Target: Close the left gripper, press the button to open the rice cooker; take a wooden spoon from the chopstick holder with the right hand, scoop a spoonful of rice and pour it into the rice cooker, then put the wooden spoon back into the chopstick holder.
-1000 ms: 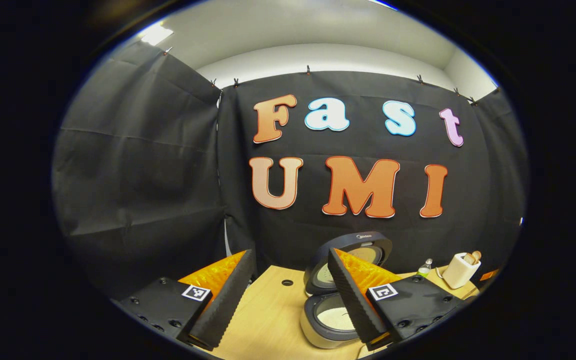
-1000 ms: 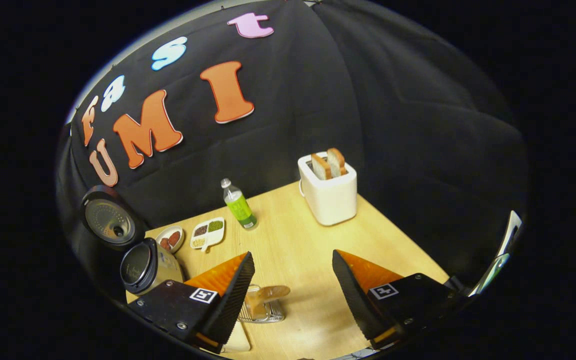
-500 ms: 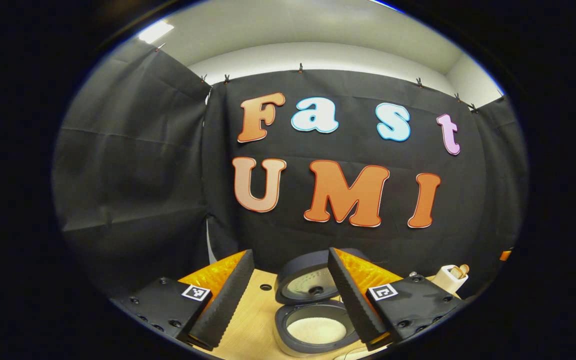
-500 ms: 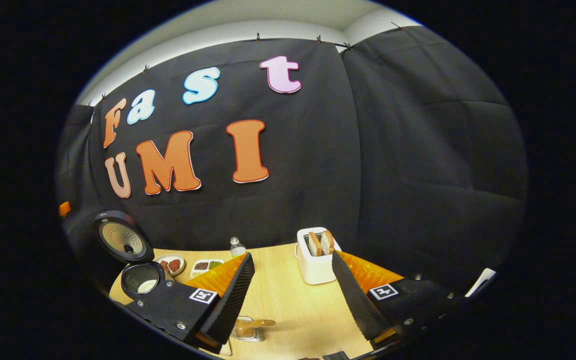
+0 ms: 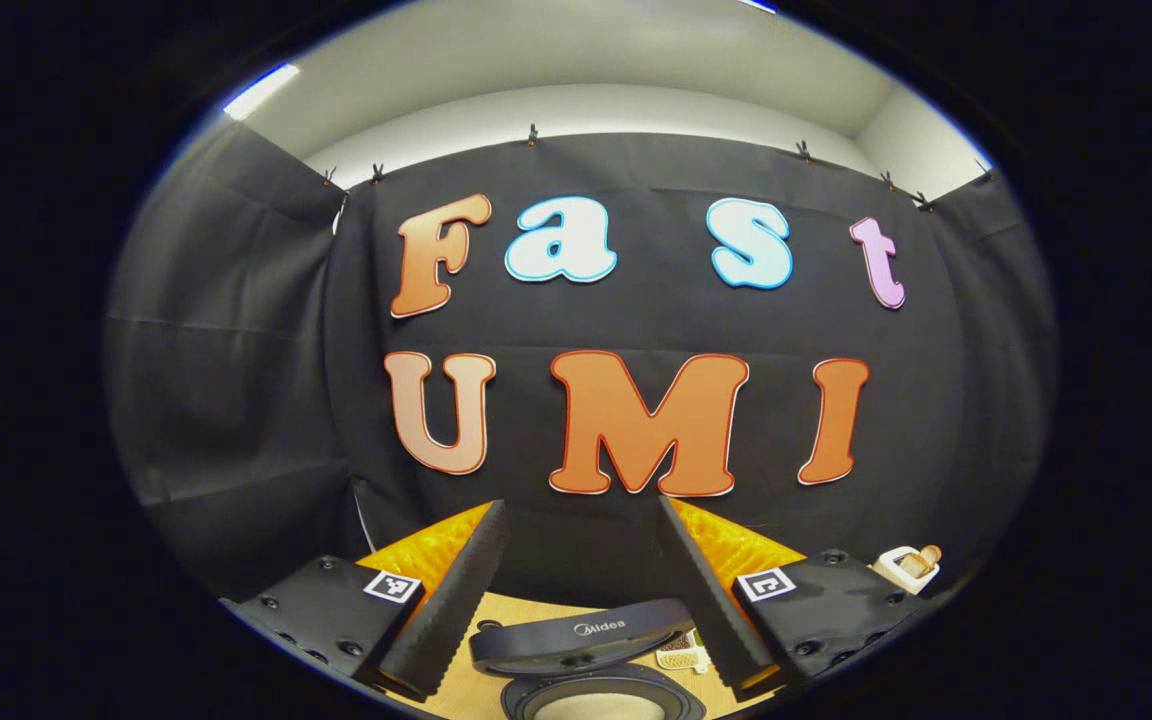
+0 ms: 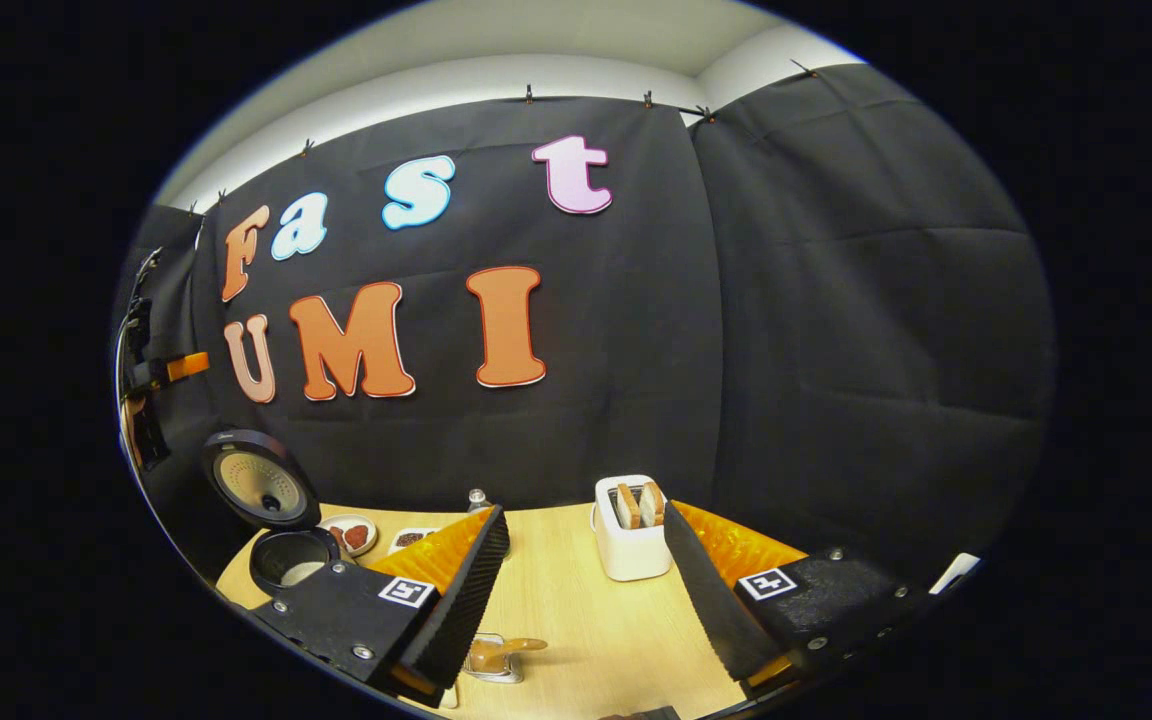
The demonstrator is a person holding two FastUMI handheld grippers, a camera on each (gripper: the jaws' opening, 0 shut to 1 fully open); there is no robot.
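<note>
My right gripper [image 6: 581, 590] hangs over the table [image 6: 586, 620] with its fingers spread wide and nothing between them. Nearest to it, just past the left finger and low in the right gripper view, stands the holder [image 6: 491, 660] with the wooden spoon [image 6: 511, 647] lying tilted in it, bowl end pointing right. Taking the cooker [image 6: 286, 560] as my mark: it sits at the table's far left corner with its lid [image 6: 256, 480] raised upright behind the pot, and pale rice shows inside the pot. Just right of the cooker is a small round dish [image 6: 348, 533] with reddish pieces, then a divided tray [image 6: 409, 539], then a bottle [image 6: 477, 498] whose cap peeks over my finger. The toaster [image 6: 628, 530], with two slices standing in it, is well to the right of the cooker, near the back wall.

My left gripper [image 5: 581, 590] is also wide apart and empty. It hovers above the cooker [image 5: 601, 695], whose open lid [image 5: 576, 640] shows edge-on between my fingers. Beyond, to the right, sits the toaster [image 5: 906, 565].
</note>
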